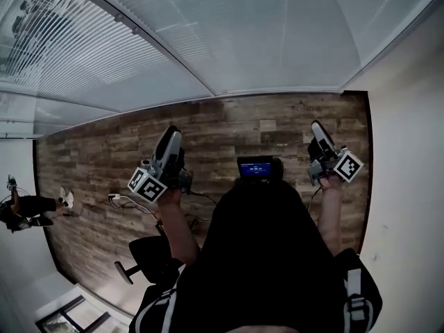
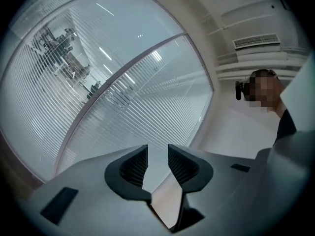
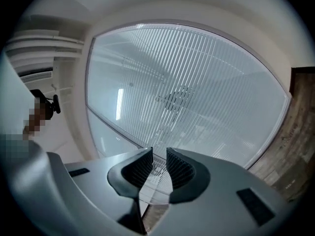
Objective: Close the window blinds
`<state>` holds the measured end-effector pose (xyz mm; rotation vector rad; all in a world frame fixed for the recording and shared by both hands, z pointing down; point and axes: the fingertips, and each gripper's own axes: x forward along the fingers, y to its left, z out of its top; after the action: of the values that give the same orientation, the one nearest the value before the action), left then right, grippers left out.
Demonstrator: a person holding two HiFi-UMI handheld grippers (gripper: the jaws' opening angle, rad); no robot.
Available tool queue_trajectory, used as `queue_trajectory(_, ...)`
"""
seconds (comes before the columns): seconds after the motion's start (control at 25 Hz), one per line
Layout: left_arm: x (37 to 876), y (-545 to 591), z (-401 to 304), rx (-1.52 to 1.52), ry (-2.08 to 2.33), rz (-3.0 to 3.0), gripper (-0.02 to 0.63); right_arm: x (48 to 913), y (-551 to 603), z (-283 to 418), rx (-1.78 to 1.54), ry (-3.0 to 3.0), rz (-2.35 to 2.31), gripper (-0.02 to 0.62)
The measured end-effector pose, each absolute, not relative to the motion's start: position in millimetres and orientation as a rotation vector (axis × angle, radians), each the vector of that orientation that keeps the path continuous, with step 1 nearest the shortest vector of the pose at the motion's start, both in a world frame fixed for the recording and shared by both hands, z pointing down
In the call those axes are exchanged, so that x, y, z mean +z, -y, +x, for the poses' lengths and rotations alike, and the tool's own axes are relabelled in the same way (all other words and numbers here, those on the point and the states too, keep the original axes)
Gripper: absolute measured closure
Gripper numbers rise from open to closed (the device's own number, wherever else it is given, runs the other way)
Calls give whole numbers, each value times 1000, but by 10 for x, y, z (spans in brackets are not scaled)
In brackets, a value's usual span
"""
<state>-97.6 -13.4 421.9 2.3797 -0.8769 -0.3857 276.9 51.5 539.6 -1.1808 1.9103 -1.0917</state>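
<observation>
open room before blinds (image 1: 229, 33), wall (image 1: 409, 172) right

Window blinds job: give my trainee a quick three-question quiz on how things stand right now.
1. True or false: the left claw is clamped on a blind cord.
2. Pick one: the floor below the window blinds is A) carpet, B) wood-look planks, C) white tile.
3. Fill in: the right claw stands open, faces the blinds and holds ____.

Key: 1 false, its jaws stand apart with nothing between them; 2 B; 3 nothing.
</observation>
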Motion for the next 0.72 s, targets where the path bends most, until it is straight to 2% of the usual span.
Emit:
queue_trajectory(0.36,4525,-156,-1310,-491,680,2288,468,5183,-1007,2159,-1091,-1937,-1294,503)
queue_trajectory(0.72,4769,-417,-1353,-547,525,2225,468,5094,-1597,1951,-1089,-1922,-1452,524)
